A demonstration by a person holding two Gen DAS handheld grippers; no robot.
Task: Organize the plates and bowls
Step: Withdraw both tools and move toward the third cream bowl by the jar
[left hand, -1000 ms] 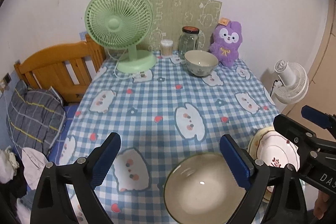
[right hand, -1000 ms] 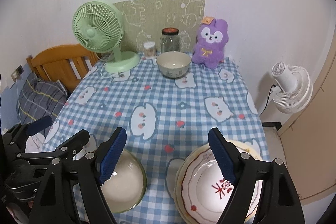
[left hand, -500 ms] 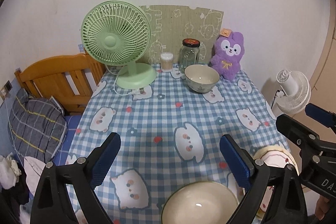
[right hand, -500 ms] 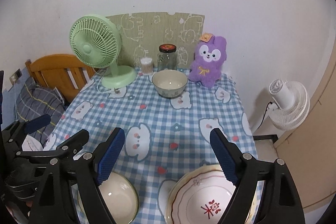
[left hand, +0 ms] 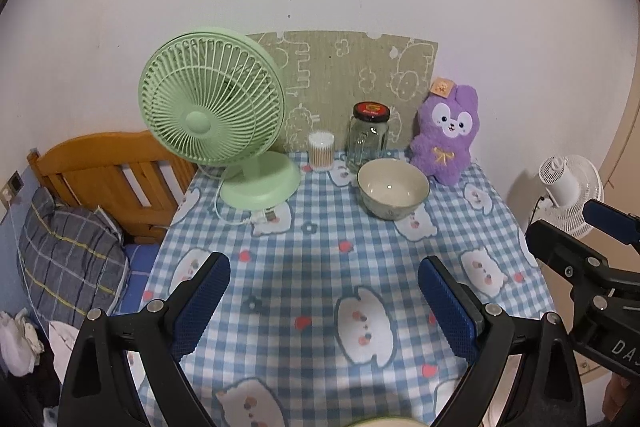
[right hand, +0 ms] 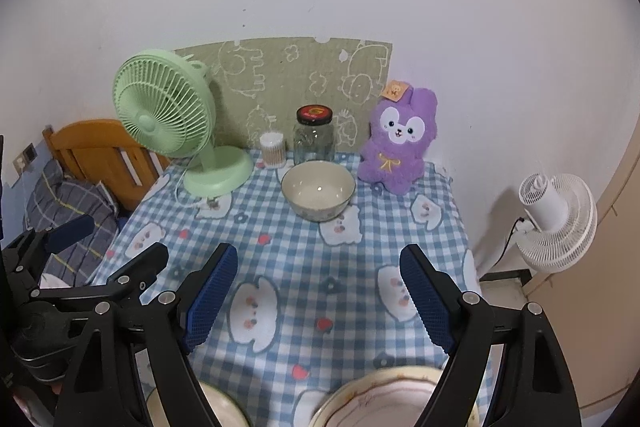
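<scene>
1. claws came first: the left gripper and right gripper both stood wide open, holding nothing, maybe ready to pick.
2. the plate and near bowl sat side by side under them, at the near edge of the table.
3. the far bowl sat alone near the back, just in front of the jar, probably waiting for stacking.

A home bedroom is shown: a wooden bed frame with a checked pillow is set beside a table covered in a cartoon cloth, where a plush rabbit and a desk fan are kept.
</scene>
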